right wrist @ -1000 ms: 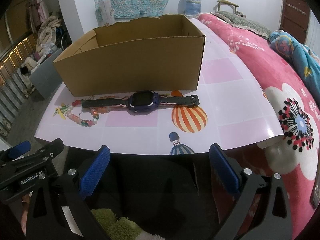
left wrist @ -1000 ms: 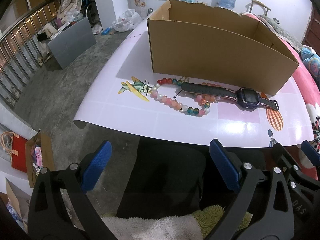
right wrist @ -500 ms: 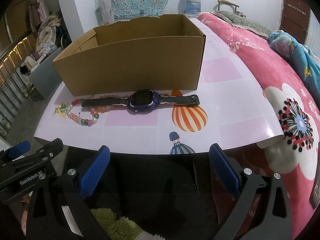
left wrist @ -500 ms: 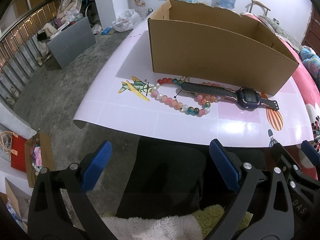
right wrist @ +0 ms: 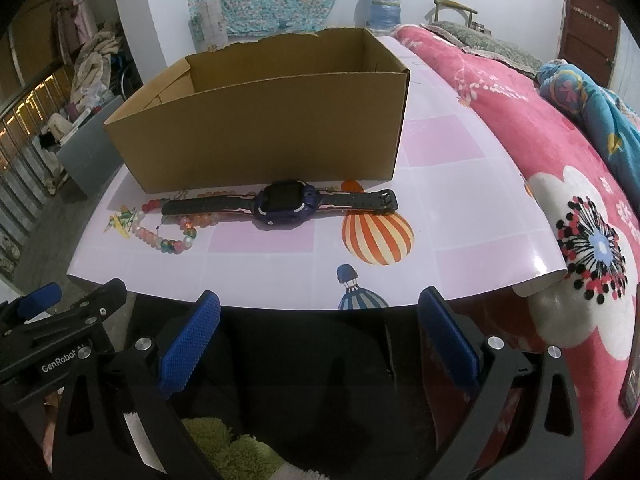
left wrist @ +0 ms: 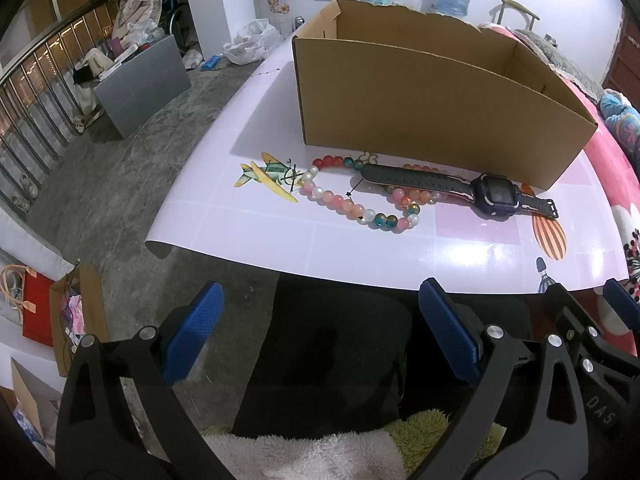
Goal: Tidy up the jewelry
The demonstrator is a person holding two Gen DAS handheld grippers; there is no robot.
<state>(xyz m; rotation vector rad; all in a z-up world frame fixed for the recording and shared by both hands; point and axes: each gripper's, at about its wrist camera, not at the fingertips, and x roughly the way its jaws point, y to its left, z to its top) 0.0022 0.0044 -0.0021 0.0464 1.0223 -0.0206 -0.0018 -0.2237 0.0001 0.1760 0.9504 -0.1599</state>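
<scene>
Both the left gripper (left wrist: 320, 336) and right gripper (right wrist: 318, 332) hang wide open and empty, short of the purple smartwatch (right wrist: 285, 202) and multicoloured bead bracelet (left wrist: 356, 204) on the pink-tiled surface (right wrist: 440, 216).

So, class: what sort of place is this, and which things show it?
Probably a lived-in home, likely a bedroom: a floral blanket beside the table, piled clothes, a water jug.

Dim indoor light; a white glare patch on the glossy table (left wrist: 472, 248), soft shadow beside the cardboard box (left wrist: 420, 120), strong fisheye bending, dark vignetted corners, focus sharp
</scene>
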